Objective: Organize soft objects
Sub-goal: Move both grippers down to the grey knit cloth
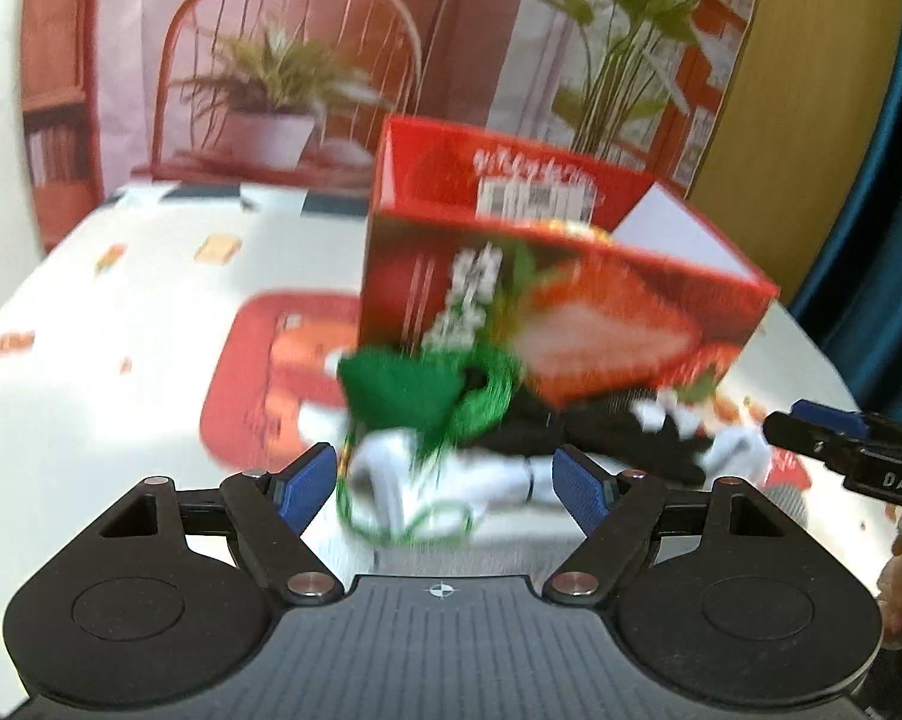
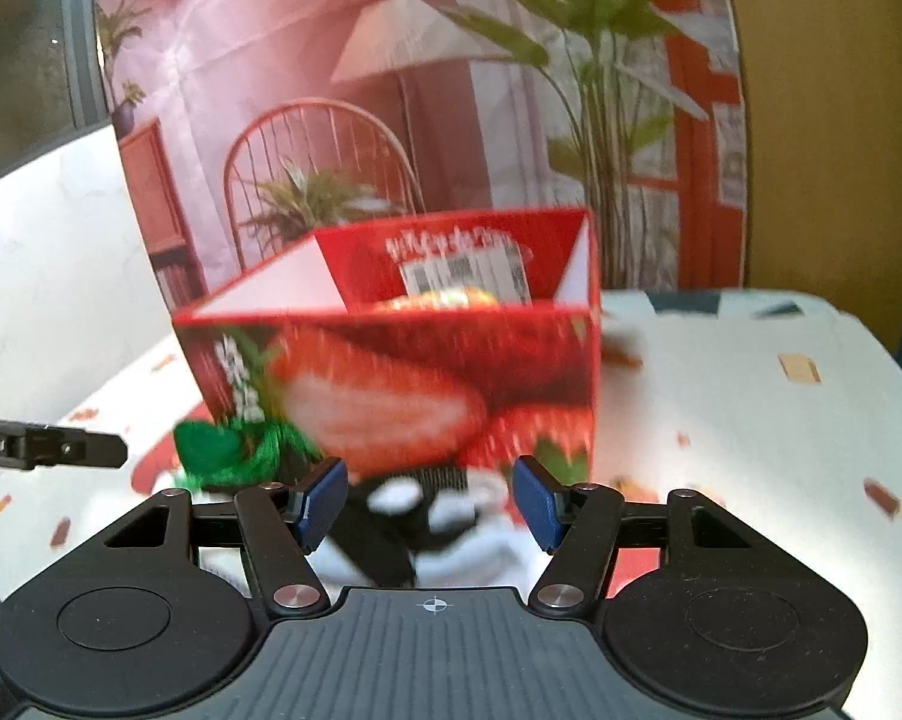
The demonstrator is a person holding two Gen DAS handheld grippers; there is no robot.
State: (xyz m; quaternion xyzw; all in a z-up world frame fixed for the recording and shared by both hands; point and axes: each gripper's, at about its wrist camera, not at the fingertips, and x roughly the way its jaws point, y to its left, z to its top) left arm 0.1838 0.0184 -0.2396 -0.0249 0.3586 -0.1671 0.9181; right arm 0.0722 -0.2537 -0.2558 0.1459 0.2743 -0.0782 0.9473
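Observation:
A pile of soft things lies on the table against the front of an open red strawberry box [image 1: 571, 300]. In the pile are a green cloth with a green cord [image 1: 414, 390], white pieces [image 1: 390, 474] and a black-and-white piece [image 1: 643, 438]. My left gripper [image 1: 444, 486] stands open just short of the green cloth and white pieces, touching nothing. My right gripper [image 2: 429, 504] is open too, with the black-and-white piece [image 2: 414, 510] lying past its blue pads. The green cloth [image 2: 222, 450] lies to its left, in front of the box [image 2: 402, 378]. Motion blurs both views.
Something orange-yellow [image 2: 438, 300] shows over the box rim. The table wears a white printed cloth [image 1: 120, 324] with a red patch. A printed backdrop with a chair and plants stands behind. Each view catches the other gripper's finger [image 1: 811, 429] [image 2: 72, 450] at its edge.

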